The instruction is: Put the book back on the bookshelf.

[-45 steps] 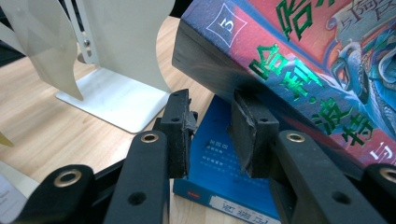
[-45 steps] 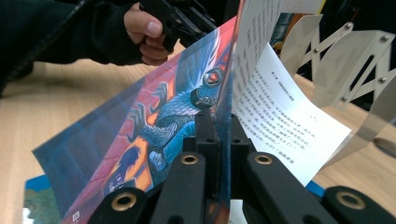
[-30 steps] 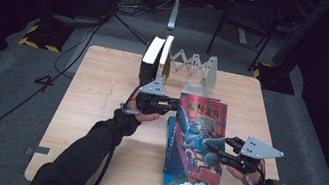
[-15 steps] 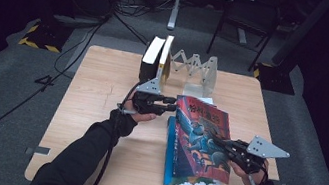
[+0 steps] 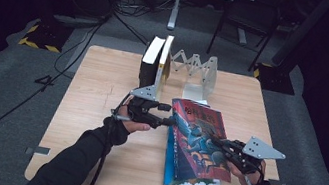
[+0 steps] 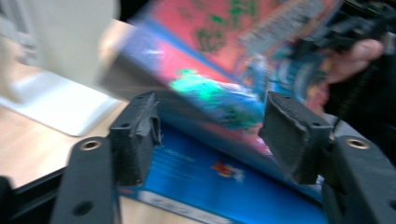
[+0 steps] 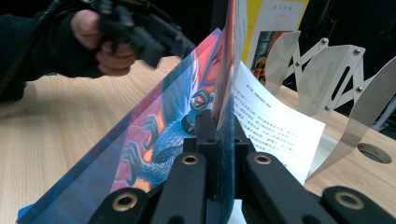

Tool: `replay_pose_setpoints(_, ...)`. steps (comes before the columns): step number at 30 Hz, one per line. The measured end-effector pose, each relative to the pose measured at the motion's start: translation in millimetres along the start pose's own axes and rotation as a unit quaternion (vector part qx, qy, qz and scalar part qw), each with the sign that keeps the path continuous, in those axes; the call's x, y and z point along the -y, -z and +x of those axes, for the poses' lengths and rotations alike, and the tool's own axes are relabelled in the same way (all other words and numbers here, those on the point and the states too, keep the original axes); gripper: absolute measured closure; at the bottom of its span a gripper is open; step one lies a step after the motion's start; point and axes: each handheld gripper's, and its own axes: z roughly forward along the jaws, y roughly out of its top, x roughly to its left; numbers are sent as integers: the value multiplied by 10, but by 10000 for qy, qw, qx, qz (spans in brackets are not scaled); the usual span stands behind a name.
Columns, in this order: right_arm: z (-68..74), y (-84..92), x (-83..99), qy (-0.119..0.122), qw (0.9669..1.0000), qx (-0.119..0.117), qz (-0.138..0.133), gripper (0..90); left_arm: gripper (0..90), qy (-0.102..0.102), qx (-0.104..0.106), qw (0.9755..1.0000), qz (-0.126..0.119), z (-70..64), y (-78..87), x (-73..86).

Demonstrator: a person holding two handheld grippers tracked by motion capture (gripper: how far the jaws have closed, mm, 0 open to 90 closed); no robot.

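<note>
1. Black jaws of the left gripper [image 5: 165,114] stood spread, having just been opening; the spine edge of the lower book [image 6: 219,182] lay between the pads without being pressed.
2. The top book [image 5: 200,139], with a red-and-blue cover, sat tilted up at the middle right of the wooden table [image 5: 94,106], resting on the lower book.
3. The right gripper [image 5: 215,142] was pressed together, pinching the lifted cover of the top book [image 7: 154,135] at its open edge.
4. Behind stood two upright books [image 5: 156,60], touching, beside one metal accordion bookend [image 5: 196,70].
5. Counted: four books, one bookend, two grippers. A white page [image 7: 273,121] showed under the raised cover.
</note>
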Motion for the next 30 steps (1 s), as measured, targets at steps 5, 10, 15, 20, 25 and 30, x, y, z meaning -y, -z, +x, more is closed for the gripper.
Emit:
replay_pose_setpoints(5, 5, 7, -6, 43, 10000, 19, -3, 883, 189, 451, 74, 9981, 413, -37, -223, 90)
replay_pose_setpoints(10, 23, -5, -14, 109, 9999, -26, -14, 883, 203, 440, 73, 9977, 507, -68, -320, 74)
replay_pose_setpoints(15, 55, -2, -34, 259, 9997, -25, -24, 882, 229, 517, -29, 9976, 462, -47, -393, 56)
replay_pose_setpoints(20, 97, -1, -69, 435, 9990, -46, -89, 880, 370, 379, -120, 9990, 203, -71, -388, -26)
replay_pose_setpoints(25, 104, 37, -100, 494, 9984, -39, -254, 875, 451, 13, -288, 9996, 30, -147, -319, -125)
replay_pose_setpoints(30, 94, 82, -109, 452, 9982, 50, -387, 849, 530, -536, -496, 9973, -92, -289, -239, -215)
